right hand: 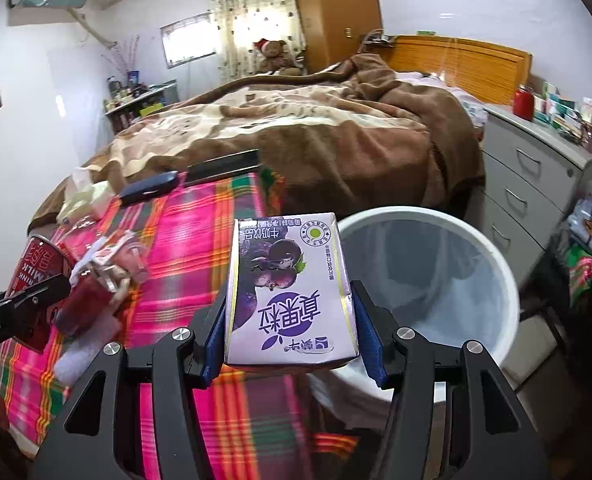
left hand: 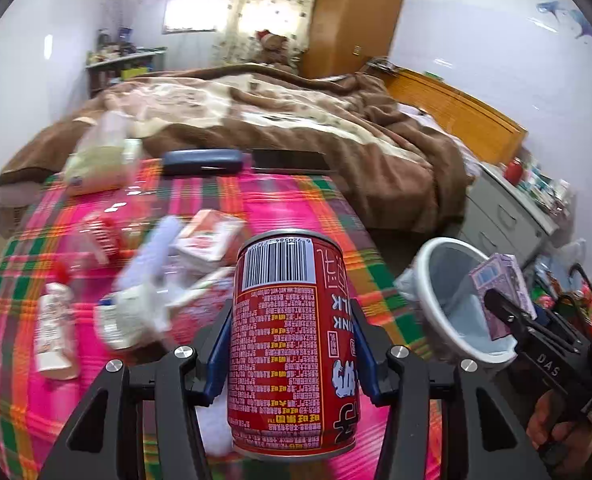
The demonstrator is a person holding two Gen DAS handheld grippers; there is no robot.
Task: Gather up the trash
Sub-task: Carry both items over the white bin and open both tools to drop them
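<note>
Daylight came through the patterned curtain (left hand: 256,12) and the small window (right hand: 188,40) at the far wall, both blown out to white glare. The room was otherwise evenly bright, with soft shadows. Both fisheye views bent the walls and darkened at the corners. In the left wrist view the litter on the pink plaid bedspread (left hand: 288,200) was smeared by motion blur, while the red printed can (left hand: 292,340) stayed sharp.

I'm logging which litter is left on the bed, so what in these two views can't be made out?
- Left wrist view: the litter pile on the plaid sheet is motion-blurred; items unidentifiable.
- Left wrist view: the red can in the left gripper hides the sheet behind it.
- Right wrist view: the purple carton in the right gripper covers the bin's near rim; its bottom is unclear.
</note>
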